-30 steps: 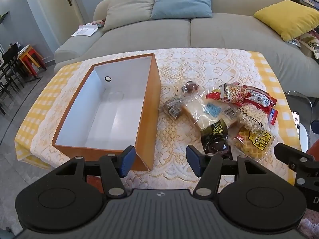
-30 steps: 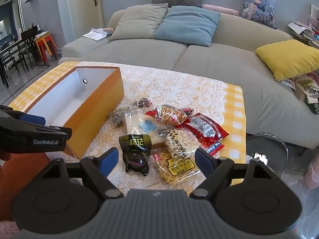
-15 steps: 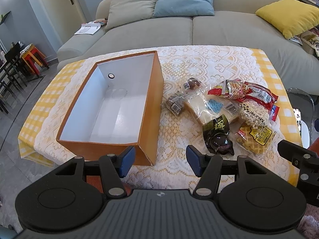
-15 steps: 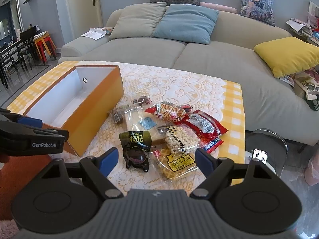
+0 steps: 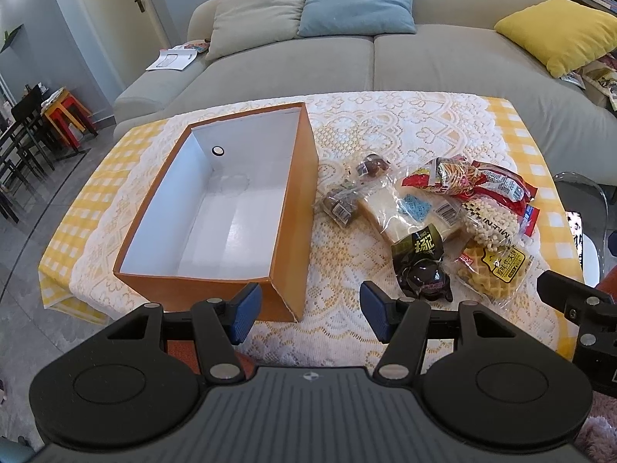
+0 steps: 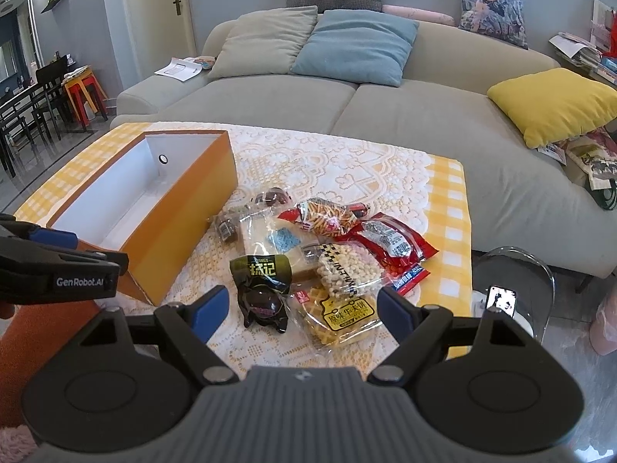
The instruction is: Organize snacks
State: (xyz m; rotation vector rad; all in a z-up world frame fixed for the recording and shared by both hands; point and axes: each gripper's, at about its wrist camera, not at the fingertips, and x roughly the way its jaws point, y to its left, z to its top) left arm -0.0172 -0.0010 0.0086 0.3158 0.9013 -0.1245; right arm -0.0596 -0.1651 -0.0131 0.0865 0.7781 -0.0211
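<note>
An empty orange box with a white inside stands on the left of the table. To its right lies a pile of snack packets: a black pouch, a waffle pack, a bag of white puffs, a bread pack, red bags. My left gripper hangs open above the table's near edge, by the box corner. My right gripper is open just short of the black pouch and waffle pack. Neither holds anything.
The table wears a lace cloth over yellow check. A grey sofa with grey, blue and yellow cushions runs behind it. A clear chair with a phone on it stands at the table's right. Dark chairs and stools are far left.
Both grippers have drawn back and risen a little, so the table, box and snacks sit further away in both views. Both stay open and nothing on the table has moved.
</note>
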